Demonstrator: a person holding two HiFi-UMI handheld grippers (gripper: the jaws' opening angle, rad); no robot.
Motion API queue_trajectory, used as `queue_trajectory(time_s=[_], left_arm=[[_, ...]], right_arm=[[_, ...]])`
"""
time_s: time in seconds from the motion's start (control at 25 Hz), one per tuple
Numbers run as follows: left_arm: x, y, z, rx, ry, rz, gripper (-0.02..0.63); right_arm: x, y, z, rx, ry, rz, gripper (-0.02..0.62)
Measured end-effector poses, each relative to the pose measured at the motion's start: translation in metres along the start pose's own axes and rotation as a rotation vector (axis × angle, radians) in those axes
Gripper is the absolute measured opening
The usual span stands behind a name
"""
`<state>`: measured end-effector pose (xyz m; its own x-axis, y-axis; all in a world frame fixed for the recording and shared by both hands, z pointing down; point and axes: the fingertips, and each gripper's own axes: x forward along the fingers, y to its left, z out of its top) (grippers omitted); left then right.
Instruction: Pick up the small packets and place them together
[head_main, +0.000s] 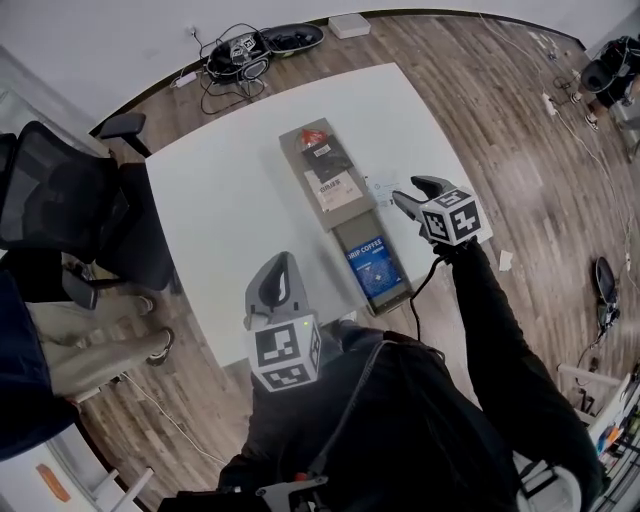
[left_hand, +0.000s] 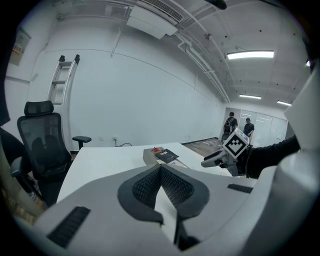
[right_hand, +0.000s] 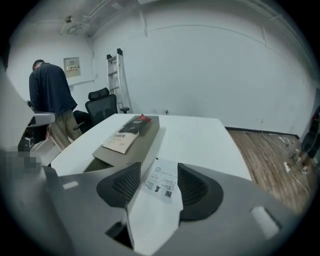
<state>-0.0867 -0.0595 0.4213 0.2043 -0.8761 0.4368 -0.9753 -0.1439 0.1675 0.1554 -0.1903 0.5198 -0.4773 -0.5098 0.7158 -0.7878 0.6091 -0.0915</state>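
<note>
We see right gripper (right_hand: 158, 171) jaws spread around a white labelled packet (right_hand: 161, 183), not squeezing it. We log left gripper (left_hand: 160, 169) clenched, empty.

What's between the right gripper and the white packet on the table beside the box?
Nothing visible. The white packet lies flat on bare table just ahead of the right gripper, whose jaws are open. The box sits beside it, out of the path.
</note>
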Motion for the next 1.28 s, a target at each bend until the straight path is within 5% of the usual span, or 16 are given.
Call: queue_trajectory(time_s=[0.44,0.68,1.08,1.28], left_arm=[[0.009,0.011,-0.006,-0.019,0.030,0.046,-0.002],[0.017,0.008,-0.006,-0.022,0.036,0.043,-0.002],[0.017,0.010,-0.005,-0.022,0.032,0.049,-0.002],[0.014,0.013,-0.005,-0.023,0.022,0.056,-0.002]], right_arm=[[0.067,-0.018,-0.045,-0.001,0.260,0.002,0.225],[0.072,-0.019,-0.049,-0.030,0.283,-0.041,0.219],[0.064,-0.018,-0.055,-0.087,0.328,-0.061,0.086],[0.046,-0.024,-0.027,-0.112,0.228,-0.087,0.084]])
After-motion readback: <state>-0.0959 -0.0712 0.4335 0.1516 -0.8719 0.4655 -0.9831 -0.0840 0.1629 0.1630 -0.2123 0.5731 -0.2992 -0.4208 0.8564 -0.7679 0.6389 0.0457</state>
